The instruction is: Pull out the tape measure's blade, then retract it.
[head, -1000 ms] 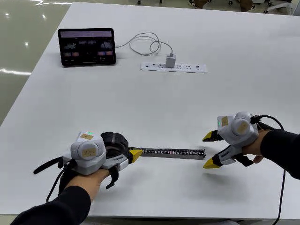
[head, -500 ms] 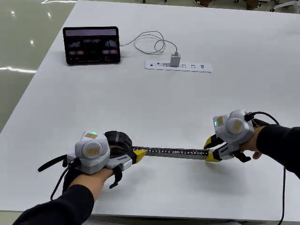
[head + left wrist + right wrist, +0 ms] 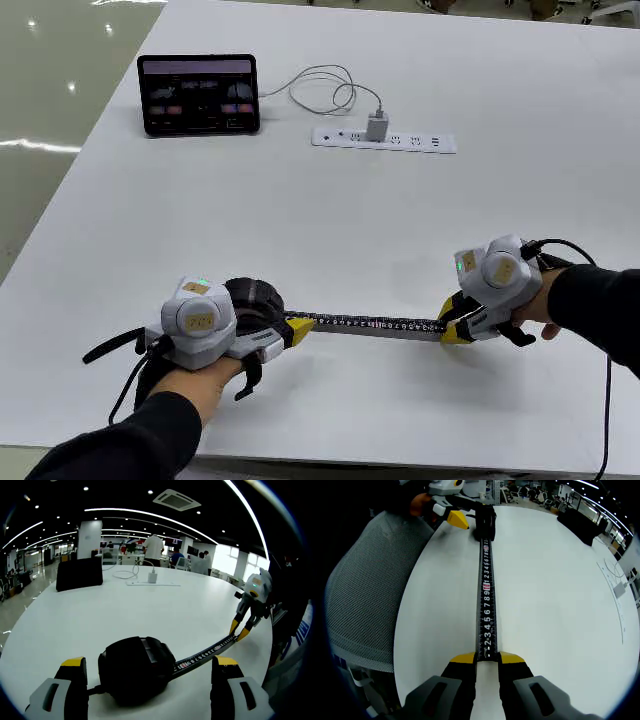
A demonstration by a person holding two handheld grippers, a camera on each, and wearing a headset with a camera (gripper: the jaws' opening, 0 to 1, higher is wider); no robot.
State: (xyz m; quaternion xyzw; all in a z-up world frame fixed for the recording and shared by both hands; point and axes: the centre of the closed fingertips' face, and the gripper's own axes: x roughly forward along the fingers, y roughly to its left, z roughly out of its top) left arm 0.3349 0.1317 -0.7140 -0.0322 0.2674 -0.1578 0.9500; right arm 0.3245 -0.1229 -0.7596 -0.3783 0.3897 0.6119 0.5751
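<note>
A black tape measure case point(image 3: 255, 300) lies on the white table near its front left. Its blade point(image 3: 370, 324) runs flat to the right, numbers up. My left gripper point(image 3: 270, 318) stands open around the case point(image 3: 137, 672), a yellow-tipped finger on each side with small gaps. The right gripper point(image 3: 448, 320) is shut on the blade's free end. In the right gripper view the blade point(image 3: 486, 595) leads from the pinched tip at my right gripper point(image 3: 487, 657) away to the case point(image 3: 485, 517). In the left gripper view the blade point(image 3: 205, 656) reaches the right gripper point(image 3: 240, 630).
A dark tablet point(image 3: 198, 93) stands at the far left of the table. A white power strip point(image 3: 385, 141) with a charger point(image 3: 377, 127) and looped cable point(image 3: 320, 90) lies behind the work. The table's front edge point(image 3: 400, 465) is close to my hands.
My right gripper, open and just clear of the blade's end a second ago, has moved in and shut on that end. The left gripper and the case have stayed put.
</note>
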